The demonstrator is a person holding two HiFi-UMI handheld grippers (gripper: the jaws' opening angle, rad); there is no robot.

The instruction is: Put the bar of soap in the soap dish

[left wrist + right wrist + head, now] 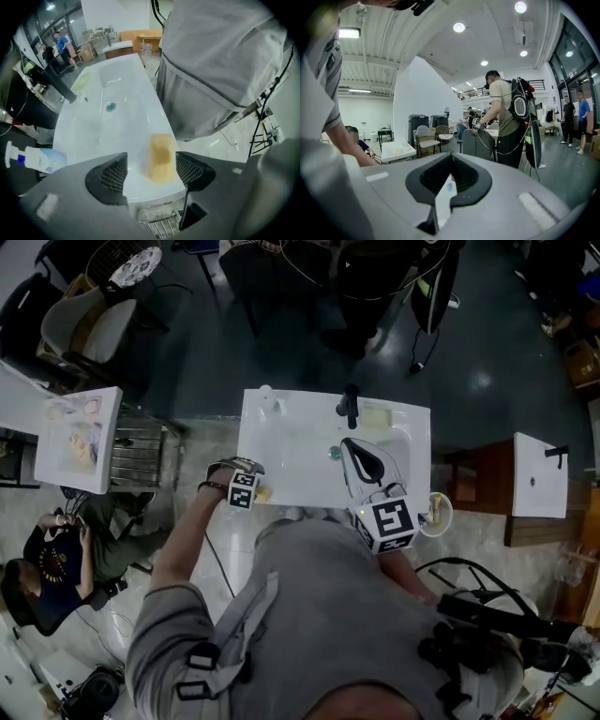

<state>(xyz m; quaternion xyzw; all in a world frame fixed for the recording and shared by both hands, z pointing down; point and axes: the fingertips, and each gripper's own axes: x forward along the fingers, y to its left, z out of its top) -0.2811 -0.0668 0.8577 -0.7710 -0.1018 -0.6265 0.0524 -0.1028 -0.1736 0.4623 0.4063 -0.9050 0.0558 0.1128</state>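
Straddles bar of soap [161, 157] lengthwise on washbasin [98, 126] near rim, left gripper [151, 164] jaws apart; right gripper [451, 161] jaws together, farther off.

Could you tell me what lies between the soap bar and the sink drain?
Nothing but bare white sink separates soap bar from drain, seen in the left gripper view.

In the head view the bare left forearm [192, 535] reaches up from a grey sleeve [164, 638] toward 12 o'clock. The left gripper [253, 486] at its end turns toward 3 o'clock, with its marker cube [243, 491] facing up. In its own view, the left gripper [149, 171] has its jaws spread wide. The right gripper [361, 457] points toward 11 o'clock, with its marker cube [387, 521] at its 5 o'clock end. Its own view shows the right gripper [449, 176] with jaws drawn together, leaving only a thin slit.
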